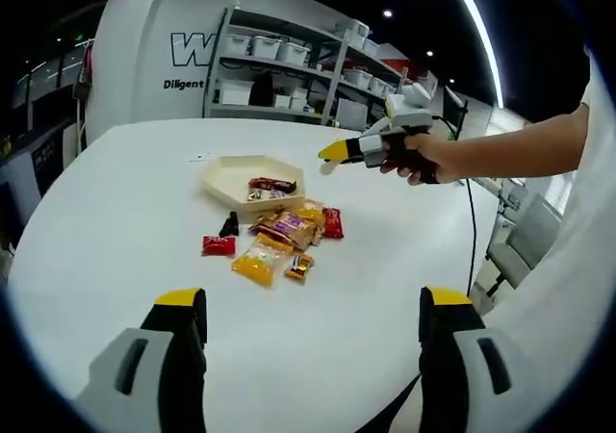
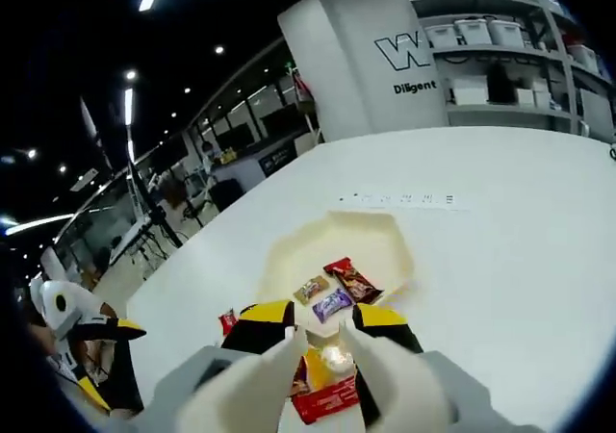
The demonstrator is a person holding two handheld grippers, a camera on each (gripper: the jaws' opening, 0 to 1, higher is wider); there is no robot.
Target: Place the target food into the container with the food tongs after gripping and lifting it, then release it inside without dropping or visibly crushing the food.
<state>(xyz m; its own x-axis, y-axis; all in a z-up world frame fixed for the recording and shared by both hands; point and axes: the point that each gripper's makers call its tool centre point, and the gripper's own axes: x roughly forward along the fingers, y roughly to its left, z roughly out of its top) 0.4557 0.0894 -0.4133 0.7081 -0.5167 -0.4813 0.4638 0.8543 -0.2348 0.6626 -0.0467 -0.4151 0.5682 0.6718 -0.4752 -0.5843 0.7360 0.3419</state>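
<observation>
The white table (image 1: 115, 221) carries a cream tray (image 1: 223, 175) near its middle, three wrapped snacks inside. More snacks (image 1: 274, 241) lie loose just beside the tray. The right gripper (image 2: 322, 335) hovers over them, its white tongs (image 2: 385, 385) narrow, nothing held. The left gripper (image 1: 313, 303) gapes wide. Slick, crinkly wrappers could slip or crush under hard squeezing.

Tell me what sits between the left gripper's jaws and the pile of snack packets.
Nothing: in the left gripper view, only bare white table separates the left gripper from the snack packets. The tray lies beyond the pile.
</observation>
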